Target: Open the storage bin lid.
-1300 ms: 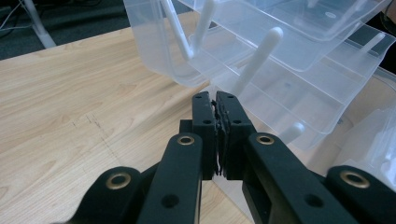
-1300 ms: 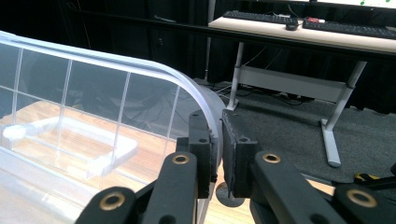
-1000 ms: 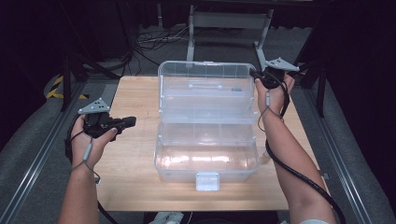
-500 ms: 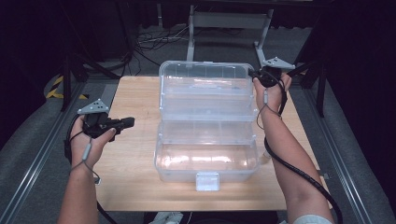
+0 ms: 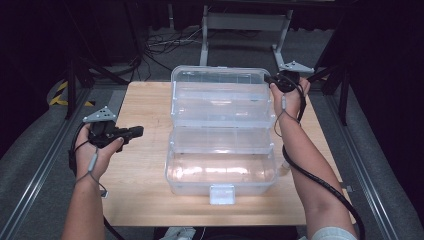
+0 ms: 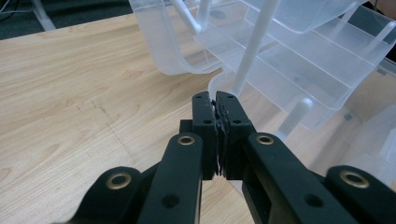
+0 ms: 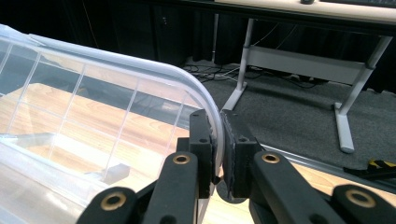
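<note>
Pinching lid rim of clear plastic tiered organiser box, mid wooden table: right gripper | left gripper: jaws pressed together, empty, beside box's left

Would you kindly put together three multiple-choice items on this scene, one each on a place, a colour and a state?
1. Where does the right gripper grip the clear plastic organizer box?
A. the white front latch
B. the rim of the raised lid at the far right corner
C. a table leg

2. What colour is the front latch?
A. red
B. black
C. white

3. How do the left gripper's jaws stand?
A. shut with nothing between them
B. wide open
C. shut on the latch

Answers: 1 B, the right gripper view shows the clear lid rim pinched between its jaws. 2 C, the high view shows a white tab at the box front. 3 A, the left gripper view shows the pads pressed together over the wooden table.
</note>
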The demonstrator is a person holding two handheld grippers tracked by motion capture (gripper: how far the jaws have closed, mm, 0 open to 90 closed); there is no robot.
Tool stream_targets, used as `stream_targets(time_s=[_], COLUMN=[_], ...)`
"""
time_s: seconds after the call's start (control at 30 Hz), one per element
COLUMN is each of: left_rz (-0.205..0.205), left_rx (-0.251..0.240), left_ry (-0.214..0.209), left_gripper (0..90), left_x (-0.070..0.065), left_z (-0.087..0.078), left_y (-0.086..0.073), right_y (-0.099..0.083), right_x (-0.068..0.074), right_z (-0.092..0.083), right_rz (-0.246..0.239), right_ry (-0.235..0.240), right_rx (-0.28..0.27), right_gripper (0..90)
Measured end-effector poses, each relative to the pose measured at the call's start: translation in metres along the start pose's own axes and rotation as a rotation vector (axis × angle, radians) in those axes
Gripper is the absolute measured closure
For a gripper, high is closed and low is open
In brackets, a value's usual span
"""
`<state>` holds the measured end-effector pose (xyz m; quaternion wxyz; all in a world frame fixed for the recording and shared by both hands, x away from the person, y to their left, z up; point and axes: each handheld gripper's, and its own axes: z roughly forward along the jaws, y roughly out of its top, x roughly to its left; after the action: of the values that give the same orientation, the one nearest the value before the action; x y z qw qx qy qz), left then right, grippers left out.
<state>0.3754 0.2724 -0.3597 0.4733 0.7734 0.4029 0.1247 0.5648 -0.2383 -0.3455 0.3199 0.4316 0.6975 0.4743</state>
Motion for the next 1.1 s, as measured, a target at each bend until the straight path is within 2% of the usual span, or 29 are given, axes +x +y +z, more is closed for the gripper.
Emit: stream_targets(time_s=[0.43, 1.1], left_rz=[-0.003, -0.009], left_rx=[0.012, 0.014], left_ry=[-0.003, -0.005], left_gripper=[86.9, 87.0], left_x=[0.001, 0.002], left_z=[0.004, 0.005], left_y=[-0.001, -0.002], right_y=[-0.005, -0.015], right_x=[-0.006, -0.011], right_z=[0.008, 0.023], right_rz=[0.005, 0.035], right_ry=[0.033, 0.046], right_rx=[0.003, 0.024], right_gripper=[83.3, 82.7])
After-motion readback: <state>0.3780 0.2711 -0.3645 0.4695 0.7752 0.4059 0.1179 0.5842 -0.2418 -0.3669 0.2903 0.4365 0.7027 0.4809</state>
